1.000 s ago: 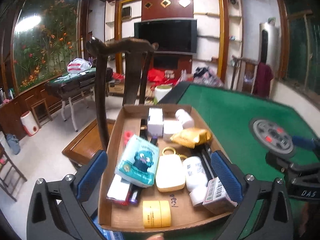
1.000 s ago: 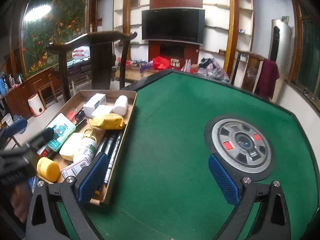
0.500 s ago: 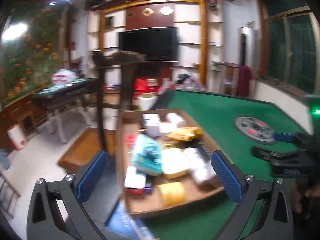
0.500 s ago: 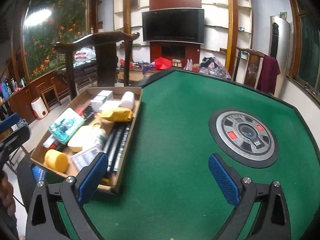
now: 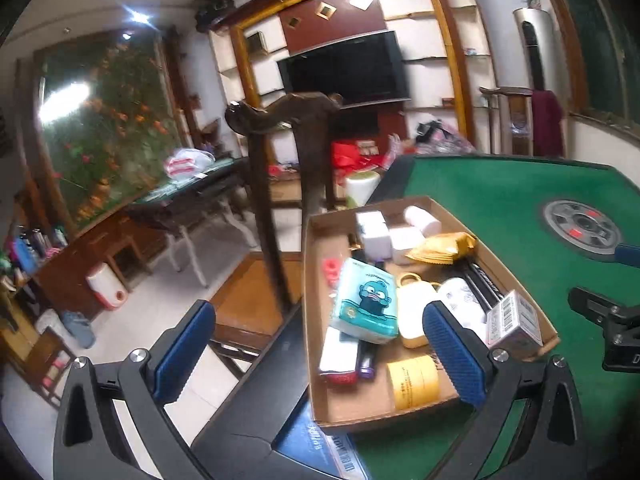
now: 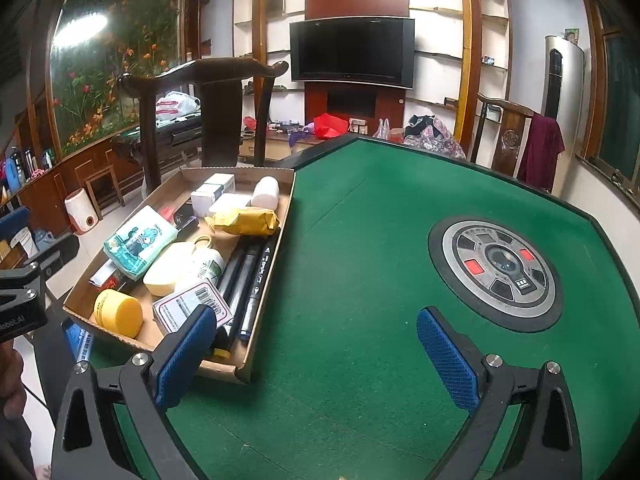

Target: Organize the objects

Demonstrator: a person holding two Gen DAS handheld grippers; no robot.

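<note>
Two blue-padded grippers, left (image 5: 320, 354) and right (image 6: 316, 350), hover with jaws wide apart, holding nothing. Shallow brown cardboard tray (image 6: 244, 364) sits at the left edge of the green felt table (image 6: 360, 280), crowded with a yellow round jar (image 6: 118, 312), teal cartoon tissue pack (image 6: 140, 242), black markers (image 6: 250, 280).

Shallow cardboard tray (image 6: 276, 272) at left edge of green table, open top, packed full. Far end: white boxes (image 6: 218, 194) and a white cylinder (image 6: 266, 192) lying on its side. Crumpled yellow packet (image 6: 246, 220) just in front of these. Teal tissue pack (image 5: 366, 300) with cartoon face tilted atop other items. Cream flat bottle (image 6: 166, 268) beside white labelled bottle (image 6: 208, 264). Black markers (image 6: 252, 276) along right wall. Barcoded box (image 6: 192, 308) and yellow jar (image 6: 118, 312) on its side at near end.
</note>
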